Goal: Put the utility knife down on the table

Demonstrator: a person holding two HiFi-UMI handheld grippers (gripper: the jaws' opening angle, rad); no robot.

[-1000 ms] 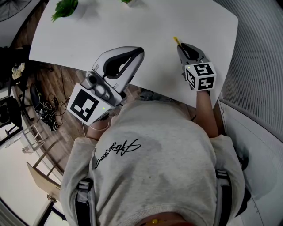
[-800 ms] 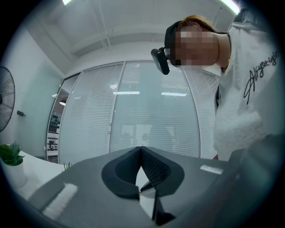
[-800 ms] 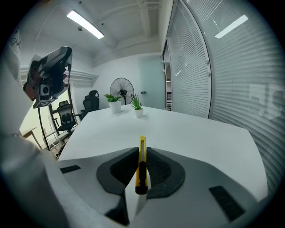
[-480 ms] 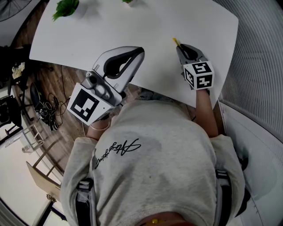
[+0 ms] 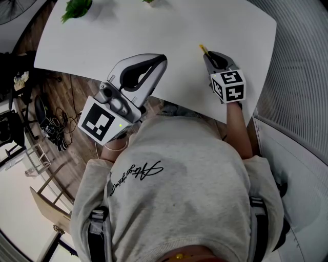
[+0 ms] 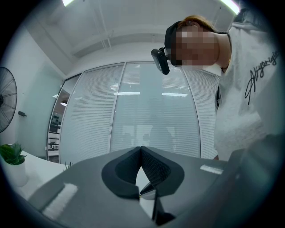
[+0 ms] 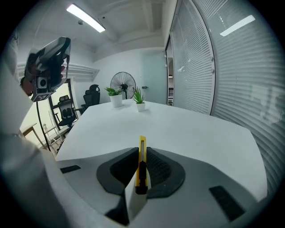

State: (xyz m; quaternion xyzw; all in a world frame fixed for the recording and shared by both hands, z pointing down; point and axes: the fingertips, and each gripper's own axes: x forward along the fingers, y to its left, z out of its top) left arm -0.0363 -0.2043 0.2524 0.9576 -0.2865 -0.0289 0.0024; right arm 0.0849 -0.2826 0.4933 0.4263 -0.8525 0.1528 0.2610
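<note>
White table (image 5: 179, 30) fills the top of the head view, bare apart from a plant (image 5: 76, 9) at the far edge, and blinds are seen along the right side. Hardly anything has changed over the last second: the right claw (image 5: 210, 56) has been eased only a touch further in over the table, and the knife (image 7: 141, 162) is still clamped. So the put-down is judged not yet done; a last lowering and a release are still needed. The knife is held on edge between the pads, which are drawn narrow onto its thin yellow body. Its black slider sits back between them, and its front end sticks out past the fingertips, pointing down the table. In the head view that yellow tip is seen just ahead of the claw, over the near right part of the table. Whether the tip touches the surface cannot be told. The claw is tipped downward, so the knife is judged to be close above the table. The left claw (image 6: 141, 149) is closed tip to tip with nothing in it and is held idle at the near edge.
</note>
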